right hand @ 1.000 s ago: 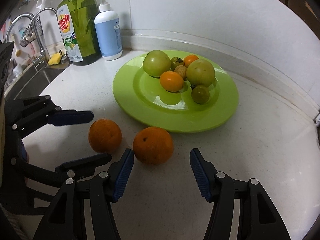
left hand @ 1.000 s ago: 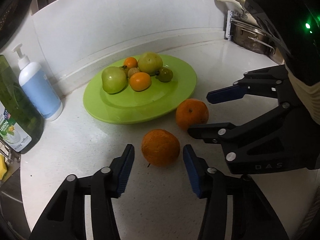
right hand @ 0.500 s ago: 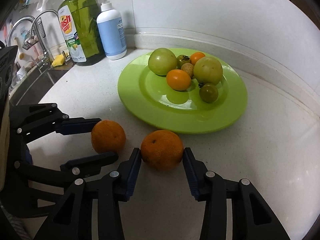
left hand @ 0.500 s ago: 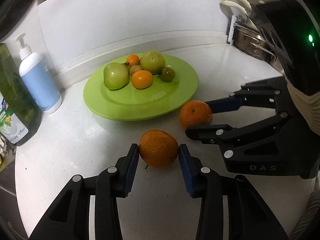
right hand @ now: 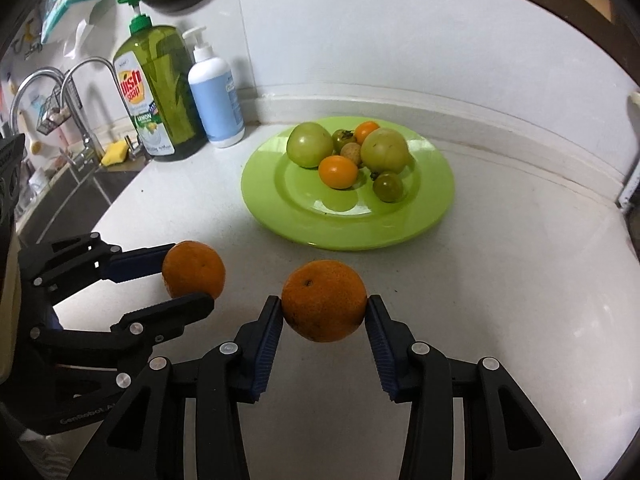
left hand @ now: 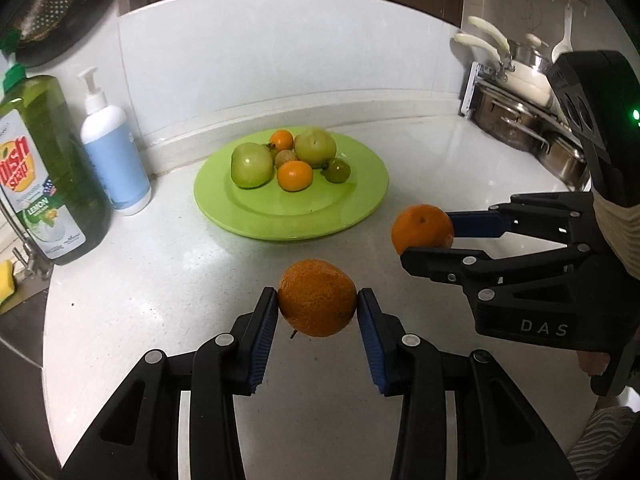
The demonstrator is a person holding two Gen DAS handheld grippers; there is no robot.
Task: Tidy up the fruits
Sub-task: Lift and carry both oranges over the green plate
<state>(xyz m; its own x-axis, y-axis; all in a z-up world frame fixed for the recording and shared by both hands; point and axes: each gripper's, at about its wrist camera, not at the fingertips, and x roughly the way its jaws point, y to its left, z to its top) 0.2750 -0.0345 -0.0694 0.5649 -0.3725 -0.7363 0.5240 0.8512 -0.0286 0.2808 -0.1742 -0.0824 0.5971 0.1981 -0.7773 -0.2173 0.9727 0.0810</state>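
In the left wrist view my left gripper (left hand: pixel 317 304) is shut on an orange (left hand: pixel 316 292), held a little above the white counter. To its right, my right gripper (left hand: pixel 427 241) is shut on a second orange (left hand: pixel 420 226). The right wrist view shows that second orange (right hand: pixel 324 300) pressed between the blue pads (right hand: pixel 267 344) of the right gripper (right hand: pixel 325 312), and the left gripper (right hand: pixel 189 278) at the left with its orange (right hand: pixel 194 268). Beyond both sits a green plate (left hand: pixel 352 210) (right hand: pixel 280 208) with green tomatoes (left hand: pixel 251 165) and small orange fruits (left hand: pixel 295 176).
A dish soap bottle (left hand: pixel 40 168) and a white pump bottle (left hand: pixel 114 156) stand at the back left by the sink and tap (right hand: pixel 76 80). Steel pots (left hand: pixel 520 120) sit at the back right. White counter (left hand: pixel 160 280) lies between the plate and the grippers.
Both grippers closed onto the two oranges on the counter, then rose with them. The plate now looks farther off.
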